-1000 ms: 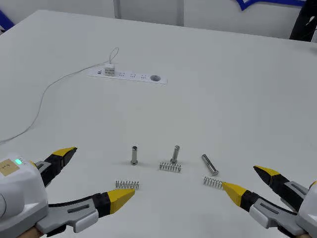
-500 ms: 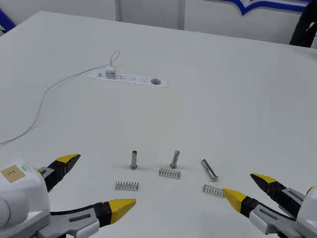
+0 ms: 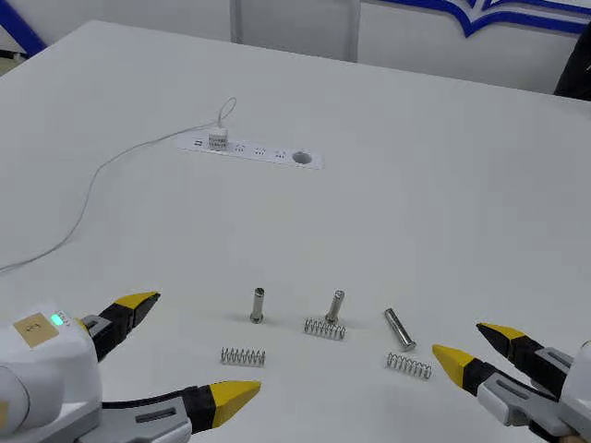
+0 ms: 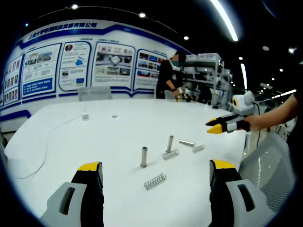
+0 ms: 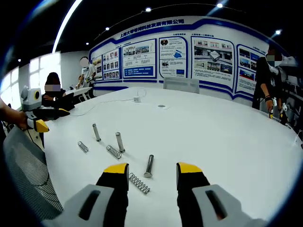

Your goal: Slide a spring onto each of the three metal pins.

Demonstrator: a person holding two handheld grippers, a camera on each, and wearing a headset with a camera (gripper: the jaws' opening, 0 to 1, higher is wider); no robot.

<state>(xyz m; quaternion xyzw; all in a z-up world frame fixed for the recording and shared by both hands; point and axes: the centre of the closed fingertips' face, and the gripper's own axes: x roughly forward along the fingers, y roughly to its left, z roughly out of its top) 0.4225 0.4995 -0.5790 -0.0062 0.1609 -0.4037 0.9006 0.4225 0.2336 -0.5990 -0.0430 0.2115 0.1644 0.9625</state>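
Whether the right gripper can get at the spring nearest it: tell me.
Probably yes. The right gripper is open, and the spring lies on bare table just ahead of it with nothing between. The lying pin is beside the spring but apart from it.

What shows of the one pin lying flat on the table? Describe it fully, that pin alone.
The lying pin is a short, shiny metal rod, smooth and round, with a slightly wider flat head at the end nearer the person. It lies on its side on the white table, to the right of the two upright pins. It carries no spring; a loose spring lies just off its head end, seemingly apart. The open right gripper hovers close, touching nothing.
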